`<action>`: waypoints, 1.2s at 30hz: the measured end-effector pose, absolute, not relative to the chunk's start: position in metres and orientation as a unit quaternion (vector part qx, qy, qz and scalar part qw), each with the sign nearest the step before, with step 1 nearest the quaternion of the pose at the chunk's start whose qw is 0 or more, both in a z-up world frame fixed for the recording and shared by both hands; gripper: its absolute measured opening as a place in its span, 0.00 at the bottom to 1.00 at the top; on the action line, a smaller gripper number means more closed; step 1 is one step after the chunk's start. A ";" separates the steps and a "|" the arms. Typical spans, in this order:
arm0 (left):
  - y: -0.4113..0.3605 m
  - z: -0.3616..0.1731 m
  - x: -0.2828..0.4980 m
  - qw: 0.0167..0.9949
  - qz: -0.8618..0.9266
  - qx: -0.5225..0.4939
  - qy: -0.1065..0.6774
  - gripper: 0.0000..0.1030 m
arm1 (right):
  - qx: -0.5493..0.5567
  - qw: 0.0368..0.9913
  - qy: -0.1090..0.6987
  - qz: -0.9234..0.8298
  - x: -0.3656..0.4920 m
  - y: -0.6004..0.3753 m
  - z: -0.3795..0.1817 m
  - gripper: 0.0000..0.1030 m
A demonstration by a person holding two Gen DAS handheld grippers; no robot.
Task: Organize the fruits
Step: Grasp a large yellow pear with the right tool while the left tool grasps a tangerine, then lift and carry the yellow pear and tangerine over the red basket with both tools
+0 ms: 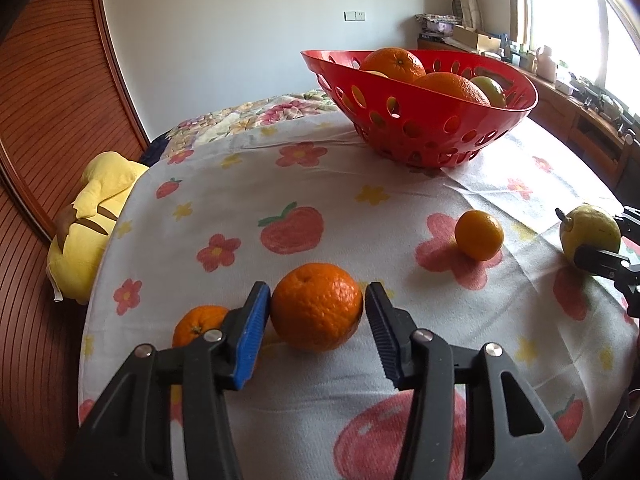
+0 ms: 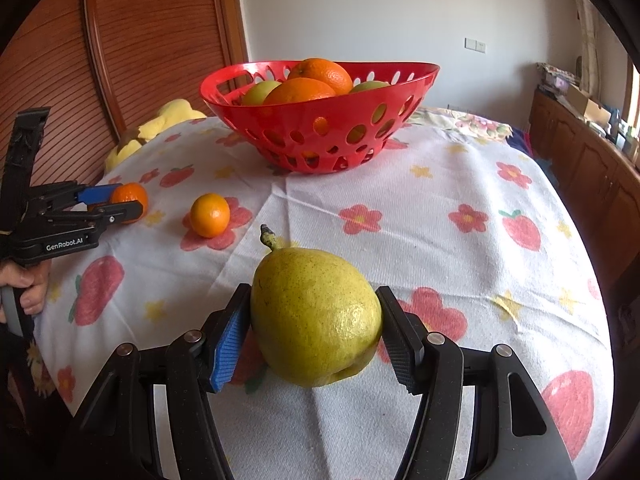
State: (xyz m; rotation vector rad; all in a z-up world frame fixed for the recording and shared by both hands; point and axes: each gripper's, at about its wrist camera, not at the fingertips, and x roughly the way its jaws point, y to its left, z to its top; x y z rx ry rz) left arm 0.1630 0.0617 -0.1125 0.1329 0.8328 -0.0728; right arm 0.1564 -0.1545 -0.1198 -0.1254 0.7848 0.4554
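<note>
A red perforated basket [image 1: 424, 136] [image 2: 320, 136] stands at the far side of the table with oranges and green-yellow fruit in it. My left gripper [image 1: 316, 312] [image 2: 120, 204] is shut on a large orange [image 1: 317, 306] resting on the cloth. My right gripper [image 2: 316, 316] [image 1: 608, 248] is shut on a yellow pear [image 2: 316, 316] [image 1: 590, 232], stem pointing away. A small orange [image 1: 479, 235] [image 2: 210, 215] lies loose between the grippers. Another small orange [image 1: 198, 324] sits left of my left gripper, partly hidden behind its finger.
A round table carries a white cloth [image 1: 360, 200] [image 2: 440, 208] printed with flowers and strawberries. A yellow plush toy [image 1: 92, 216] [image 2: 160, 128] lies off the table's left edge against wooden panelling. A bed and a wooden cabinet [image 2: 580, 152] stand beyond.
</note>
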 end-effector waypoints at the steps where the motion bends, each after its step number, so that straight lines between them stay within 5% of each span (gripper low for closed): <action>1: 0.060 -0.113 0.164 0.911 -0.034 0.068 0.406 0.49 | -0.061 0.897 0.378 0.220 0.157 -0.155 -0.120 0.62; 9: 0.060 -0.114 0.166 0.911 -0.032 0.074 0.403 0.42 | -0.059 0.898 0.377 0.221 0.156 -0.155 -0.120 0.62; 36: 0.017 -0.029 0.116 0.947 -0.110 0.041 0.301 0.43 | -0.061 0.896 0.379 0.222 0.156 -0.154 -0.122 0.61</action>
